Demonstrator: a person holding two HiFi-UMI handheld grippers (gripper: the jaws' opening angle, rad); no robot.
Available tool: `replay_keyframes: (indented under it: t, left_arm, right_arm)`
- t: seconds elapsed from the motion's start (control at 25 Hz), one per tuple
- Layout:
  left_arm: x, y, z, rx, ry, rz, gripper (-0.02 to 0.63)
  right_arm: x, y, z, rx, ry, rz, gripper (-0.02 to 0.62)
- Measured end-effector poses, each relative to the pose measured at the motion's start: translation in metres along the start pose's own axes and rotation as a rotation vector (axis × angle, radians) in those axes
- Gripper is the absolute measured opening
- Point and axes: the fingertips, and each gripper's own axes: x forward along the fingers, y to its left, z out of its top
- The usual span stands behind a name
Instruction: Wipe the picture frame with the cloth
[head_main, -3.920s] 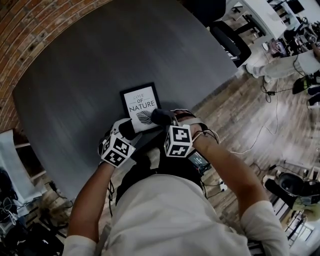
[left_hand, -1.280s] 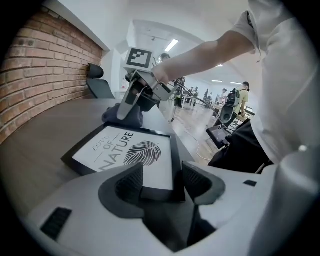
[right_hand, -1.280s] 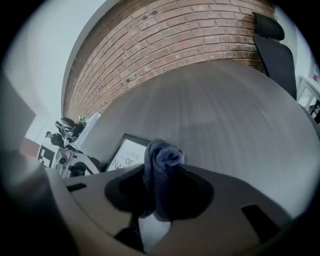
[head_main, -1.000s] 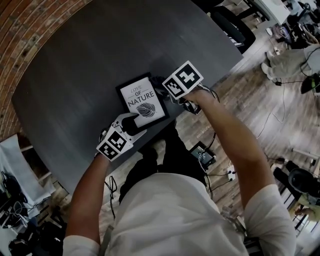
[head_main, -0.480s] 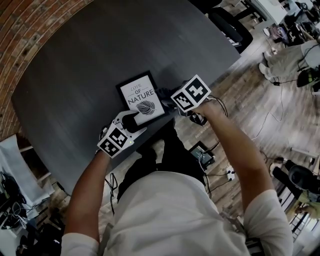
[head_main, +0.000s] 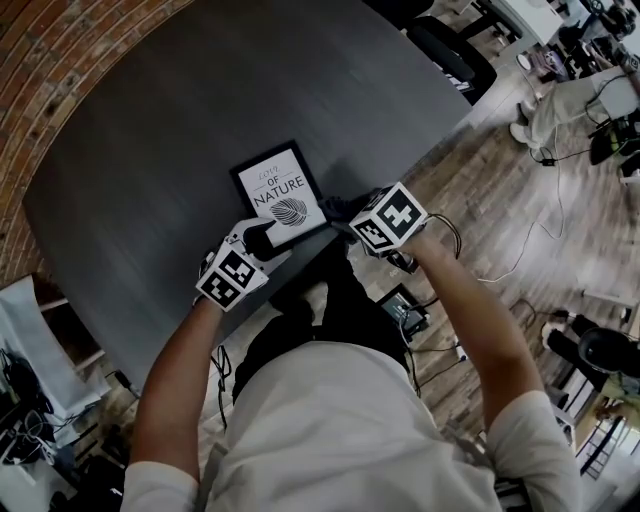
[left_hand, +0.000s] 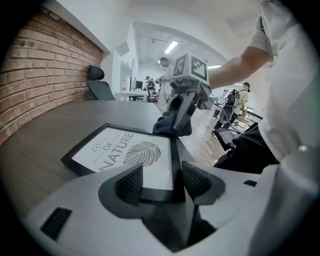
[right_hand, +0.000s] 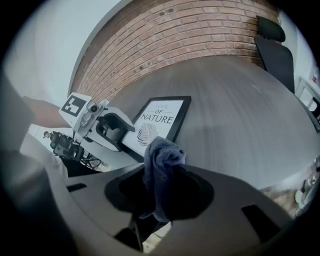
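Head view: a brick wall curves down the upper left, and beside it the dark grey tabletop fills the upper middle of the frame. Just left of centre, the left hand-held gripper sits at the lower edge of the picture frame, which lies flat on the tabletop near its front edge. The frame has a black border around a white print with a leaf.

In the left gripper view the jaws stand apart. The frame's near right corner lies between them, and one pad sits over the glass. Whether the pads press on it cannot be told.

To the right of the frame is the right hand-held gripper. It is clamped on a bunched dark blue cloth, which sticks up between the pads in the right gripper view. The cloth meets the frame's right-hand edge close to a corner.

Further right, the wooden floor runs to the picture's edge, with a black chair at the upper right.
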Motion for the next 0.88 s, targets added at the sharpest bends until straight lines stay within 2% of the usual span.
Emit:
replay_keyframes:
  t: [0.24,0.44,0.6,0.68,0.88]
  left_arm:
    - [-0.002,0.002,0.001,-0.031,-0.002,0.018,0.24]
    - [-0.024,0.018,0.01,-0.093,-0.062,0.084,0.183]
    - [-0.027,0.038,0.005,-0.099,-0.007,0.177,0.078]
    - [-0.024,0.042,0.005,-0.094,0.012,0.204,0.049]
    - [-0.013,0.036,0.004,-0.07,0.05,0.192,0.017]
  right_arm:
    - [-0.014,0.027,-0.019,-0.076,-0.013,0.014,0.13]
    - [-0.017,0.07,-0.02,-0.177,-0.036,0.061,0.13]
    - [0.004,0.103,-0.015,-0.318,-0.006,0.045,0.13]
    - [0.015,0.118,-0.009,-0.387,0.009,0.044,0.13]
    - [0.042,0.146,0.002,-0.518,0.048,0.065,0.13]
